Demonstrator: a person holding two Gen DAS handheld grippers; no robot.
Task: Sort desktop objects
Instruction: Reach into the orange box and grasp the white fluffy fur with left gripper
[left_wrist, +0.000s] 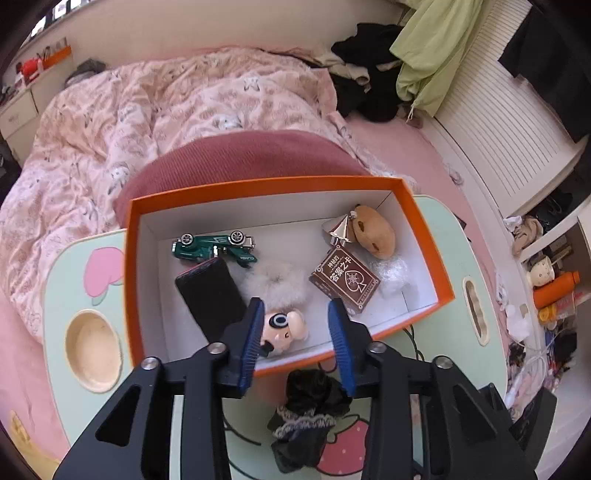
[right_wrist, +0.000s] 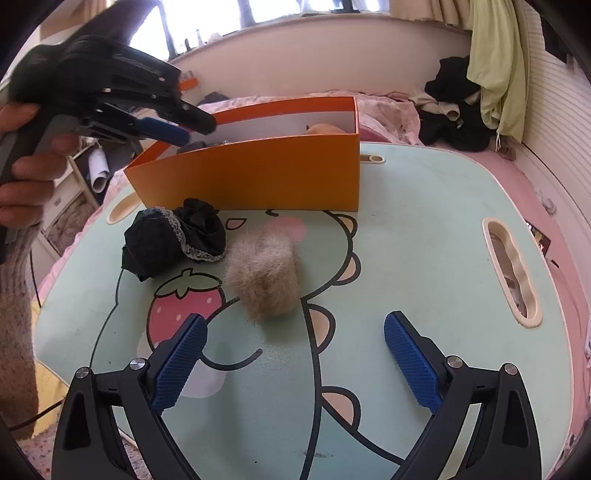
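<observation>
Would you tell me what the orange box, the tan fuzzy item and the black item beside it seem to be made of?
Orange box: likely matte cardboard, with thin flat walls and a white inside. Tan fuzzy item: apparently faux fur or plush, with long fluffy fibres. Black item: seemingly thin crumpled fabric, slightly shiny, with a pale lace edge.

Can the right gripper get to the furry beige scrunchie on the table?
Probably yes: the right gripper is open, the furry beige scrunchie lies just ahead on the table, nothing between them.
</observation>
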